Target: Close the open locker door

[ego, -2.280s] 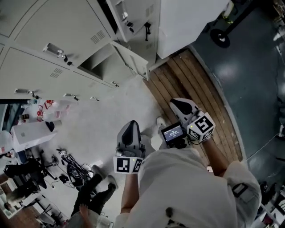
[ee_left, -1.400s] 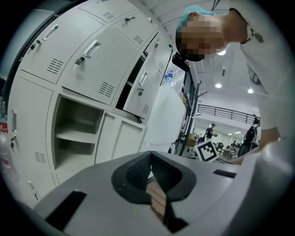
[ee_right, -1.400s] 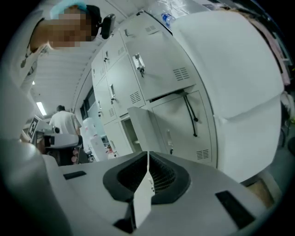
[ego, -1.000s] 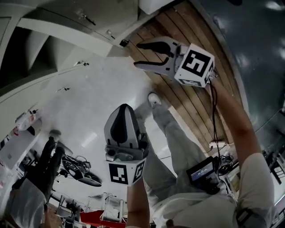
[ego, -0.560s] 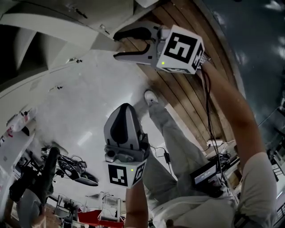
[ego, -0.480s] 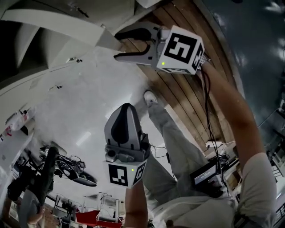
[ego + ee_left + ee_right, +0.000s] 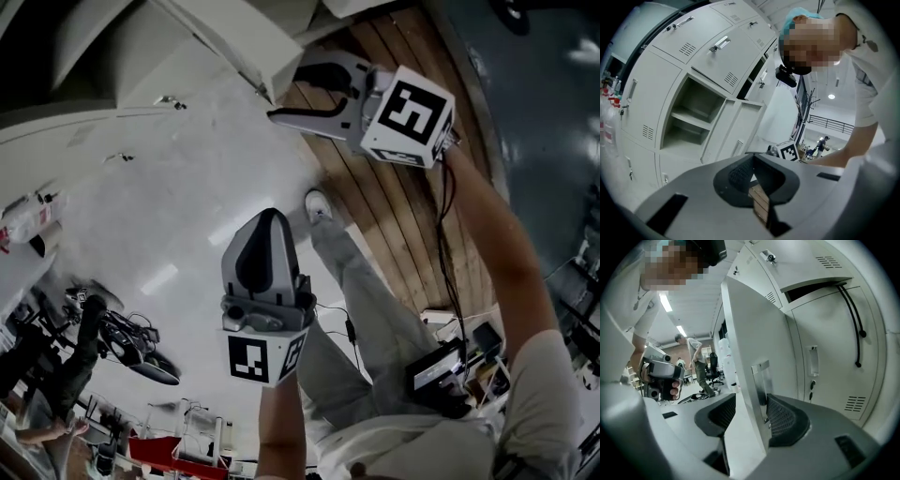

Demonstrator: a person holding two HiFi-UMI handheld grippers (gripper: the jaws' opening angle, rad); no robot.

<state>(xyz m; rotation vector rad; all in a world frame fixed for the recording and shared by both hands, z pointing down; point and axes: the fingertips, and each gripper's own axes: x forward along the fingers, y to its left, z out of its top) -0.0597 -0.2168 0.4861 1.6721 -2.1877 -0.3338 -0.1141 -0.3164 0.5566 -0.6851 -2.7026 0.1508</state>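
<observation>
The open locker door (image 7: pixel 230 37) is a pale metal panel that swings out from the cabinet at the top of the head view. My right gripper (image 7: pixel 286 94) straddles its free edge. In the right gripper view the door (image 7: pixel 754 333) runs between the jaws of the right gripper (image 7: pixel 749 414), its metal handle (image 7: pixel 761 378) beside the right pad. These jaws have just been opening and do not press the panel. My left gripper (image 7: pixel 265 225) hangs lower, away from the door, shut and empty. Ahead of the left gripper (image 7: pixel 752 171) is the open compartment (image 7: pixel 689 122).
Closed grey lockers (image 7: pixel 717 51) surround the open one. A black cable (image 7: pixel 855 324) hangs from a locker above. Wooden floor planks (image 7: pixel 394 206) lie below, with my leg and shoe (image 7: pixel 319 204). Cables and gear (image 7: pixel 122 337) litter the floor on the left. A bystander (image 7: pixel 696 362) stands behind.
The right gripper has come up to the door's free edge, which now sits between its jaws. The left gripper has sunk a little.
</observation>
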